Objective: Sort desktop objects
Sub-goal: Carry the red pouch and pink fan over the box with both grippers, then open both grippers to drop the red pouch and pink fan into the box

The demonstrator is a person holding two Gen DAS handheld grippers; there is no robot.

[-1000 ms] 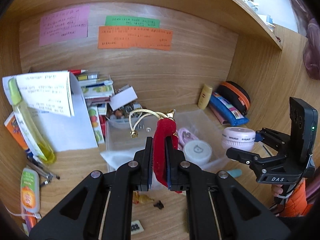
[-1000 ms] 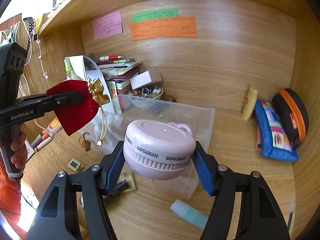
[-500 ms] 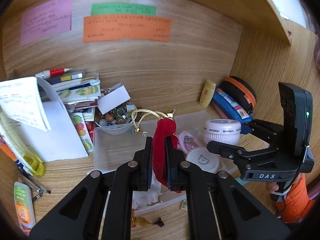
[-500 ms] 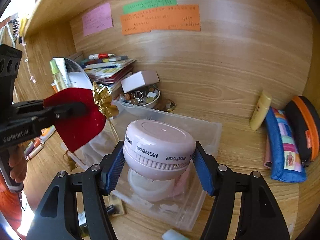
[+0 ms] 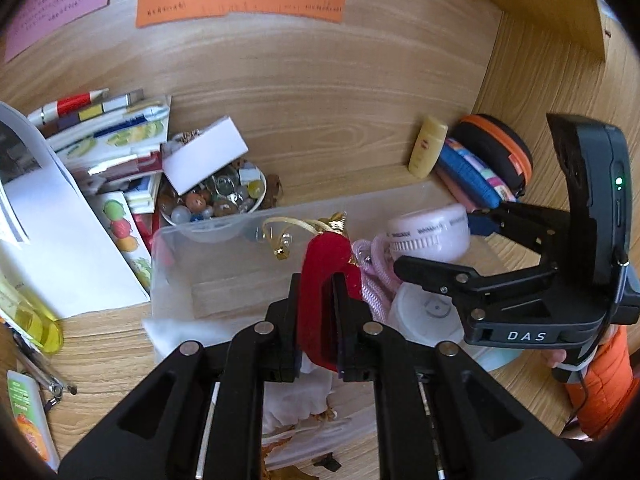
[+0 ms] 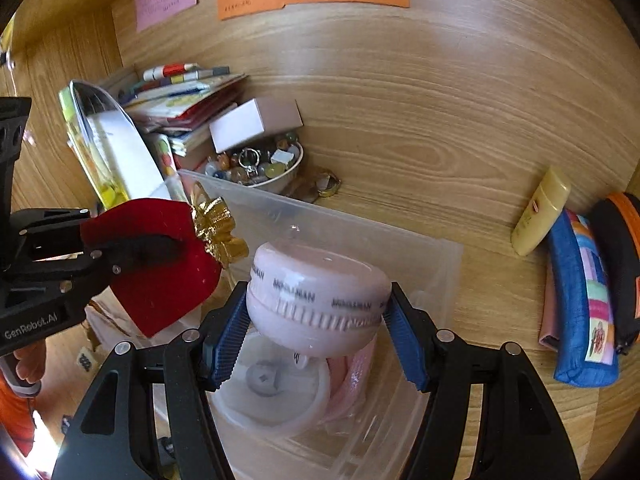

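My left gripper (image 5: 318, 300) holds a red velvet pouch (image 5: 324, 252) with a gold bow and cord. Its jaws are opening, and the pouch is still pinched between them. The pouch (image 6: 160, 280) hangs over the left part of a clear plastic box (image 5: 176, 248). My right gripper (image 6: 316, 320) is shut on a round pink device (image 6: 316, 280), which it holds above the box (image 6: 440, 272). A white round lid-like thing (image 6: 276, 392) and a pink cord (image 5: 374, 280) lie inside the box, under the device.
Behind the box stand a bowl of beads (image 5: 212, 204) and a stack of books (image 5: 120, 140). To the right, by the back wall, are a yellow tube (image 5: 428, 146), a blue pouch (image 6: 580, 300) and a black-and-orange case (image 6: 616, 264). White paper (image 5: 60, 248) leans at the left.
Both grippers have come forward and down, from in front of the clear box to over it, carrying the pouch and the pink device. The box now looms larger.
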